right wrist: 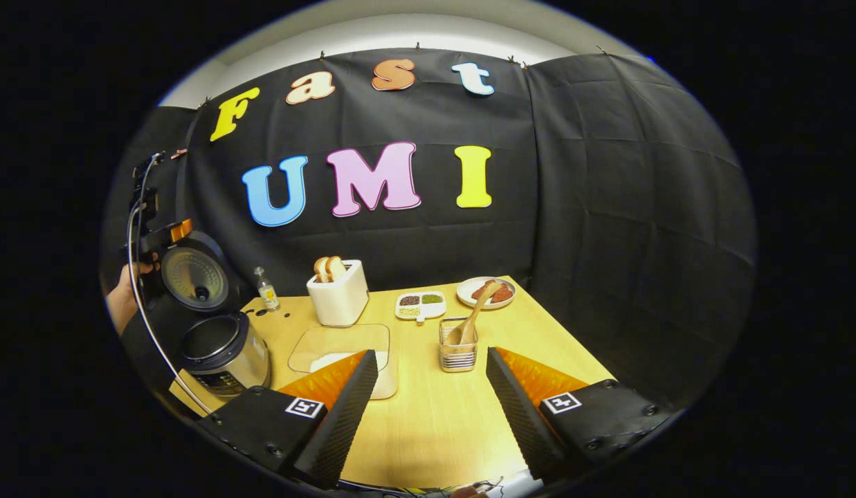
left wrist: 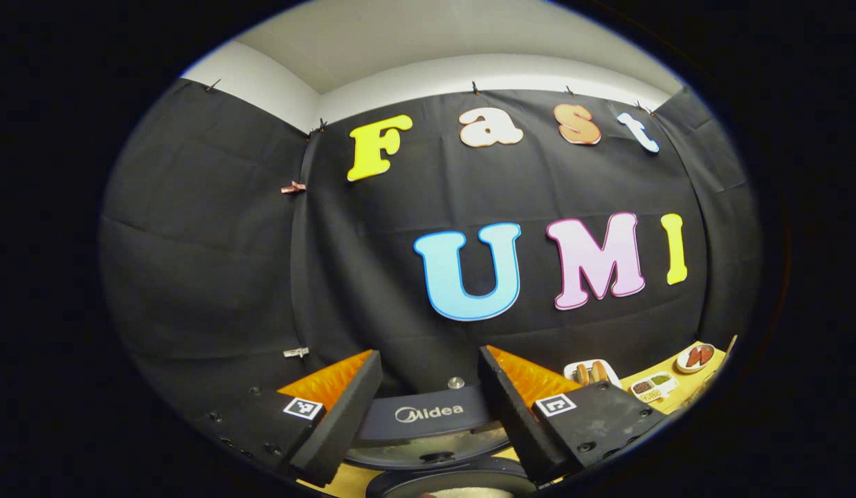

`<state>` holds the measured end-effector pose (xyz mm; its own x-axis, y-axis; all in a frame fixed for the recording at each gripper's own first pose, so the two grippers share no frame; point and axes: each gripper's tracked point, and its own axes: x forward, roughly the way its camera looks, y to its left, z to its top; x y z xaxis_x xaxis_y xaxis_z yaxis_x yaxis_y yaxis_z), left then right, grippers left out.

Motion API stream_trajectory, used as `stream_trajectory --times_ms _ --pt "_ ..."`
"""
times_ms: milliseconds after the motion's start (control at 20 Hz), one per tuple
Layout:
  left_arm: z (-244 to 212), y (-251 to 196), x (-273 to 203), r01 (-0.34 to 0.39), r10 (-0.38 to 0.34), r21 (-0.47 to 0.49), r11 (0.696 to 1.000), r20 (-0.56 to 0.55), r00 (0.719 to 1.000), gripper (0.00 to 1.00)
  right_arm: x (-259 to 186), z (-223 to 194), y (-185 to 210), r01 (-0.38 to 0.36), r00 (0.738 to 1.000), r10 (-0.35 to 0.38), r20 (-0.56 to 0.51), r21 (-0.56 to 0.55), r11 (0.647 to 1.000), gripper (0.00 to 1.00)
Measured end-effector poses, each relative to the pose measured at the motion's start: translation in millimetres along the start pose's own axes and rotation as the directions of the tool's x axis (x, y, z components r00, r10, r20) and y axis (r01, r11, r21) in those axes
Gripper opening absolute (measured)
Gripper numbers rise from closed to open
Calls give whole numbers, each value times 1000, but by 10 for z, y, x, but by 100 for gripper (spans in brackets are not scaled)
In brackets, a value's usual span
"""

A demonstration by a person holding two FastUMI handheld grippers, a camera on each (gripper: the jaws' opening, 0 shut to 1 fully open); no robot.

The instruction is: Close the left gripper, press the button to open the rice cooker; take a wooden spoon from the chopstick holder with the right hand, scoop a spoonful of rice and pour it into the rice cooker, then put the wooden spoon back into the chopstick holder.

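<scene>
Two hand-held grippers, lid already up

Two containers matter at this stage. The rice cooker (right wrist: 223, 353) stands at the table's (right wrist: 428, 415) 9 o'clock edge in the right gripper view, with its lid (right wrist: 194, 277) swung upright, so the button step appears done and the pot is open to receive rice. The left hand-held gripper (left wrist: 428, 408) hangs over the cooker with its fingers apart and nothing between them; the inner pot looks empty of rice, though only its rim and dark interior show. The right hand-held gripper (right wrist: 431, 408) also stands apart and empty, aimed toward 12 o'clock at the chopstick holder (right wrist: 459, 353), a wire basket near the table's centre. The wooden spoon (right wrist: 472, 318) leans in it, handle tilted toward 1 o'clock, which leaves the shaft free for a pinch. A clear tray (right wrist: 341, 353) between cooker and holder carries a low white heap, apparently the rice. The toaster (right wrist: 339, 297) behind it holds two bread slices.
</scene>
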<state>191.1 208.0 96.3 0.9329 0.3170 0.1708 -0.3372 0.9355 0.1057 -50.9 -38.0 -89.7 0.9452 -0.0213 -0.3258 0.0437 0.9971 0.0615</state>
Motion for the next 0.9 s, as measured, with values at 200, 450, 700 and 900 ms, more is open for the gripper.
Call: stream_trajectory --times_ms 200,450,700,900 --pt "-105 -92 -277 5 -9 -39 999 -89 996 96 -1 -100 53 2 1000 -2 -23 2 1000 99" --pt "-366 -243 -784 8 -32 -99 995 -245 969 97 75 -158 37 11 1000 -9 -28 54 998 99" --pt "-837 -407 -1339 -5 -52 -142 990 -395 917 97 50 -340 211 -45 997 48 -64 49 998 99" --pt "-1295 -512 -1648 -14 -60 -148 989 -481 875 98 -37 -419 264 -69 995 71 -71 34 997 99"
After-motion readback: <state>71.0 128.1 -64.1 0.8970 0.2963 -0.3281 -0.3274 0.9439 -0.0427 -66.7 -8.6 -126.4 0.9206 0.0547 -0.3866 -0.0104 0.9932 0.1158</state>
